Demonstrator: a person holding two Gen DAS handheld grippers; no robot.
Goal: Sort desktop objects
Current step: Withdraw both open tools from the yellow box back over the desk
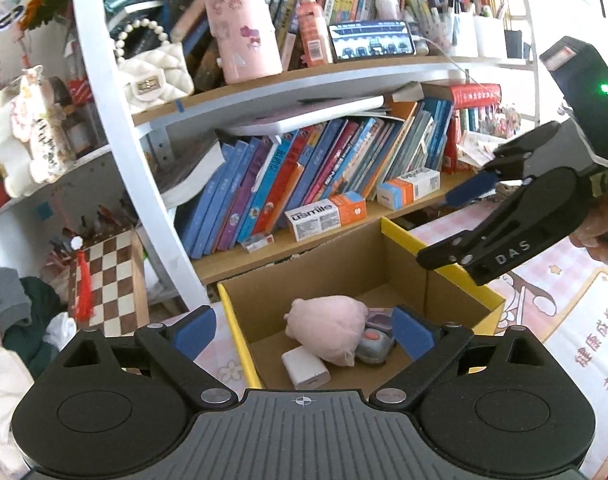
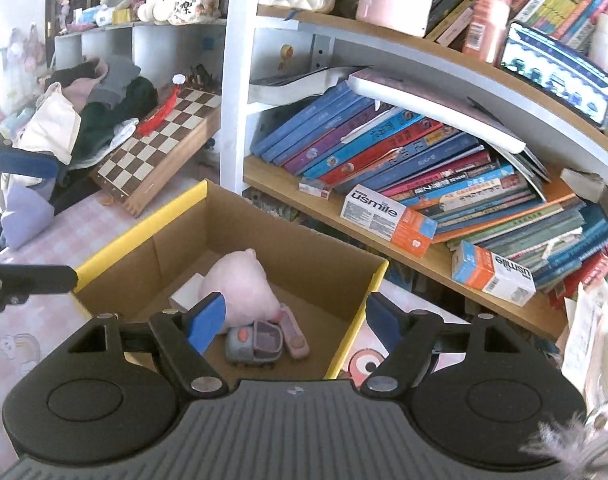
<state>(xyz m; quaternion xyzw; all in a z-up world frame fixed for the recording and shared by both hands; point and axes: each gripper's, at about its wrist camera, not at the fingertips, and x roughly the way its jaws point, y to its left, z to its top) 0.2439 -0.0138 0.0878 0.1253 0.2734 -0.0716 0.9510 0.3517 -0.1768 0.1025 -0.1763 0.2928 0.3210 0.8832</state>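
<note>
A cardboard box with a yellow rim (image 1: pixel 407 256) (image 2: pixel 152 216) stands on the desk in front of the bookshelf. Inside lie a pink plush toy (image 1: pixel 327 328) (image 2: pixel 240 280), a white block (image 1: pixel 305 370) (image 2: pixel 188 294), a small grey toy with an orange button (image 1: pixel 373 342) (image 2: pixel 254 340) and a pink remote-like piece (image 2: pixel 294 330). My left gripper (image 1: pixel 302 328) hovers over the box's near side, open and empty. My right gripper (image 2: pixel 296 320) (image 1: pixel 443 228) is above the box too, open with nothing between its blue pads.
Shelves of leaning books (image 1: pixel 304 176) rise behind the box, with two usmile cartons (image 2: pixel 387 220) on the lower board. A chessboard (image 1: pixel 112 280) (image 2: pixel 160 140) leans at the left beside a heap of clothes (image 2: pixel 100 100). A pink checked cloth (image 1: pixel 543 280) covers the desk.
</note>
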